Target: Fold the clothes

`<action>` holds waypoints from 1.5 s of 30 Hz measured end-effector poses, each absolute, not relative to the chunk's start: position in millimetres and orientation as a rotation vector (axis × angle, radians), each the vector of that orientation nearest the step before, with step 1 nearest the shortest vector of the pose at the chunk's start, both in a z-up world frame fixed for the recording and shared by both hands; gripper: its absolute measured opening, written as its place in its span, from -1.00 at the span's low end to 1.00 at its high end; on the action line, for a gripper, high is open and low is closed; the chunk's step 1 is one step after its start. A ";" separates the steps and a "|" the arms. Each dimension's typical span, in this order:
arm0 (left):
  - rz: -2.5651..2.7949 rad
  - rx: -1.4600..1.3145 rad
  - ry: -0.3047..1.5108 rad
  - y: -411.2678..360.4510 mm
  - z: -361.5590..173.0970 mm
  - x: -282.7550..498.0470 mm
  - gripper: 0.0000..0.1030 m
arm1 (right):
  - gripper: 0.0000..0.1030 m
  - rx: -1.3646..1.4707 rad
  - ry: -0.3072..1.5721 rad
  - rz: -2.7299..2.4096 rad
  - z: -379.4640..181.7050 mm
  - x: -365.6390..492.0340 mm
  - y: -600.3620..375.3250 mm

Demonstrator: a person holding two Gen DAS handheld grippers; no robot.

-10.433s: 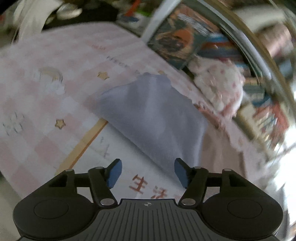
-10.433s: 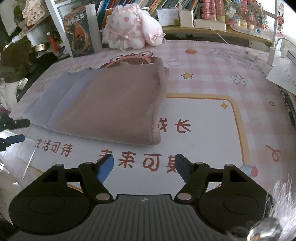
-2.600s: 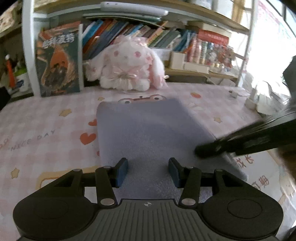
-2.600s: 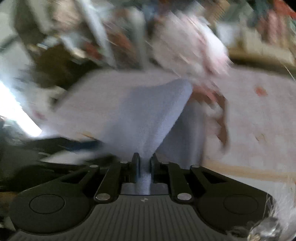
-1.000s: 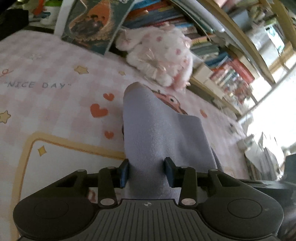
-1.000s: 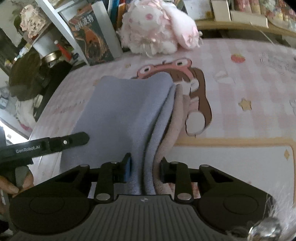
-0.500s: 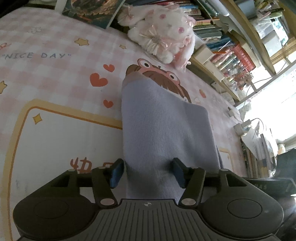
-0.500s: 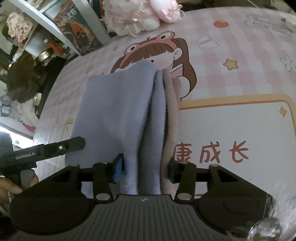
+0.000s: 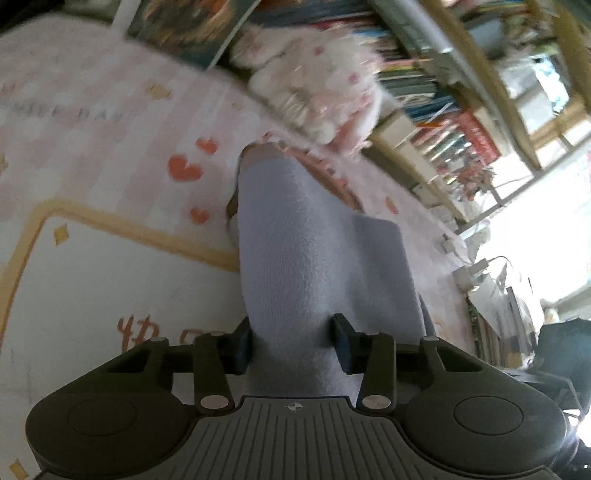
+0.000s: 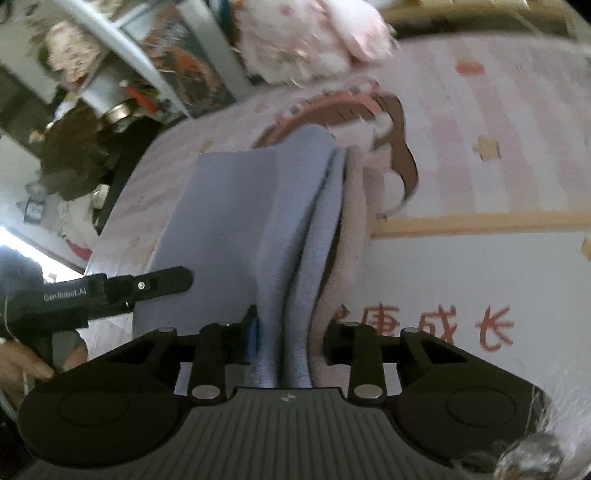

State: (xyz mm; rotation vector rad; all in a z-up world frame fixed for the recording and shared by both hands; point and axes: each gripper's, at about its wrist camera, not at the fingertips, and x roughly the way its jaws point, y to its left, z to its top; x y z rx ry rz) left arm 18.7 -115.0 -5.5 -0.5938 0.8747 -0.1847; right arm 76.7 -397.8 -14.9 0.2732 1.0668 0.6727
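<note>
A folded garment, lilac-blue fleece (image 9: 314, 240) with a pinkish-beige layer (image 10: 354, 221) along its right edge, lies on the pink printed table mat (image 9: 110, 277). Its near edge is bunched up between the fingers of both grippers. My left gripper (image 9: 291, 343) has its jaws closing, and the pads press the lilac fold from both sides. My right gripper (image 10: 290, 339) is also closing, with its pads squeezing the stacked lilac and beige layers. In the right wrist view the left gripper (image 10: 147, 284) reaches over the garment's left side, with a hand behind it.
A pink plush bunny (image 9: 325, 96) sits at the back of the mat, just beyond the garment's far end. A picture book (image 9: 192, 29) leans beside it, under shelves of books (image 9: 436, 110). Cables and papers (image 9: 491, 273) lie at the right edge.
Both pairs of jaws stood wider around the garment's near edge half a second ago and have narrowed onto it. Both views are now blurred.
</note>
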 end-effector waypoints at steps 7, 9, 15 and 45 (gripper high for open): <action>-0.201 -0.539 0.797 -137.3 16.9 14.2 -0.19 | -0.46 0.243 0.951 0.711 2.6 69.9 -416.3; -0.202 -0.531 0.788 -145.1 19.7 13.7 -0.19 | -0.46 0.238 0.935 0.715 5.5 68.5 -422.6; -0.201 -0.521 0.765 -171.2 25.2 12.2 -0.19 | -0.46 0.210 0.893 0.723 10.8 63.7 -446.8; -0.252 -0.497 0.751 -156.2 30.2 1.8 -0.18 | -0.46 0.240 0.847 0.670 14.1 37.4 -452.4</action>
